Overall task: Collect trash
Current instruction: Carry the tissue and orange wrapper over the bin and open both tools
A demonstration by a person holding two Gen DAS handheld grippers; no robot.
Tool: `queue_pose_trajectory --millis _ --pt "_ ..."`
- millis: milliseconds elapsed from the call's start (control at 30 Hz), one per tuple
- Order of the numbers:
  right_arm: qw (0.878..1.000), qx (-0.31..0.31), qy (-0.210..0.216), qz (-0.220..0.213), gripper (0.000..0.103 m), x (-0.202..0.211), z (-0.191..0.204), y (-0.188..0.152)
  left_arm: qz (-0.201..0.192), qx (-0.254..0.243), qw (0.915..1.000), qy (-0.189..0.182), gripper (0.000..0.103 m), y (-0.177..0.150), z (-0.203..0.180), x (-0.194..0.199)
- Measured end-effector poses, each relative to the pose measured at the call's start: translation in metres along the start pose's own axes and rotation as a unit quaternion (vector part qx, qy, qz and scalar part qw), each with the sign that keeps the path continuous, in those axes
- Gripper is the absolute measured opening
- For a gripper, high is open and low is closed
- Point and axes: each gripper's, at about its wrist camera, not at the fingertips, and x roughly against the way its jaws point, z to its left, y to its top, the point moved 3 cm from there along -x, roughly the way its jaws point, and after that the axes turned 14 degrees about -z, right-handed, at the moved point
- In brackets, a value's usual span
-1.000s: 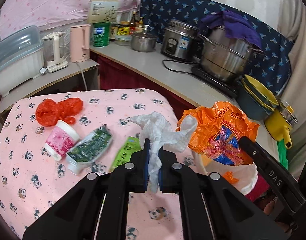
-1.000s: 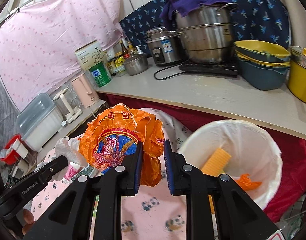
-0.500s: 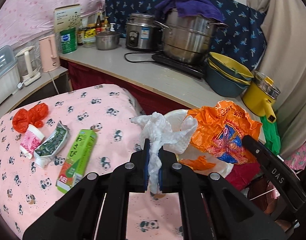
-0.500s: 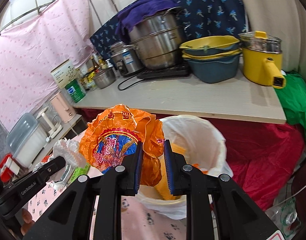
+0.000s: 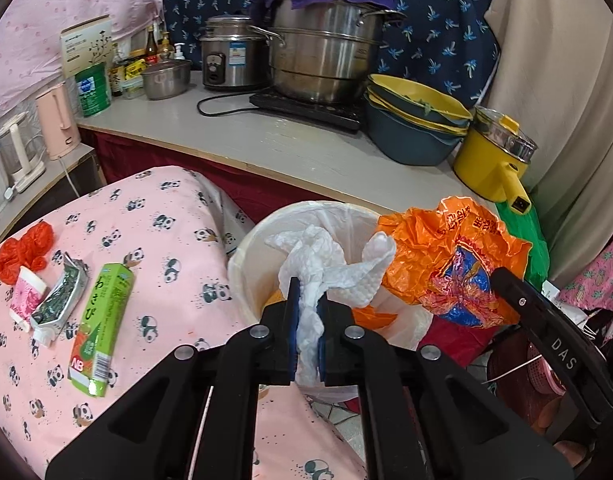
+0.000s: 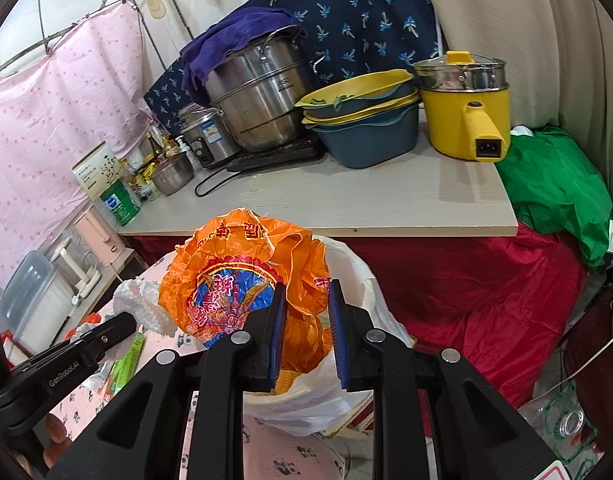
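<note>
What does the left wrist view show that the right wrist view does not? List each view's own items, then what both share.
Left wrist only: the red plastic wad, the pink cup and the dark foil packet on the panda cloth. Right wrist only: the clear lidded box at far left. Both: the left tool shut on the white tissue, the right tool shut on the orange bag, the lined bin, the green carton, the steel pot.

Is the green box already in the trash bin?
No, the green box lies on the panda tablecloth, beside the bin.
</note>
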Motion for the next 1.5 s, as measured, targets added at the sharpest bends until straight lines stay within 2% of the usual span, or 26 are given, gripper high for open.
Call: queue_pose_trajectory --millis 367,567,633,700,800,1000,1200,1400,1500 --pt "1.000 -0.013 -0.025 -0.001 0.020 -0.006 -0.026 -0.001 0.047 -0.002 0.9982 -0.038 0.007 -0.016 -0.013 -0.041" --pt "0.999 -0.016 -0.031 0.004 0.020 -0.015 -0.029 -0.005 0.059 -0.010 0.9971 -0.047 0.009 -0.024 -0.017 -0.060" --pt "0.999 -0.017 -0.032 0.008 0.020 -0.019 -0.030 -0.007 0.060 -0.007 0.9973 -0.041 0.016 -0.025 -0.014 -0.064" --pt "0.999 -0.017 -0.031 0.011 0.020 -0.023 -0.028 -0.008 0.056 -0.005 0.9979 -0.032 0.035 -0.025 -0.011 -0.068" --pt "0.999 -0.012 -0.029 0.014 0.021 -0.029 -0.024 -0.010 0.050 0.000 0.9984 -0.025 0.047 -0.022 -0.004 -0.070" --pt "1.000 -0.007 -0.023 0.019 0.021 -0.040 -0.016 -0.011 0.045 0.014 0.9987 -0.018 0.048 -0.021 0.011 -0.069" --pt "0.999 0.004 -0.012 0.034 0.022 -0.055 0.000 -0.019 0.035 0.025 0.9990 0.004 0.047 -0.021 0.032 -0.064" --pt "0.999 0.017 0.003 0.051 0.026 -0.074 0.020 -0.029 0.025 0.026 0.9988 0.033 0.047 -0.021 0.054 -0.058" --pt "0.998 0.029 0.006 0.058 0.033 -0.084 0.030 -0.033 0.026 0.037 0.9982 0.040 0.047 -0.022 0.065 -0.055"
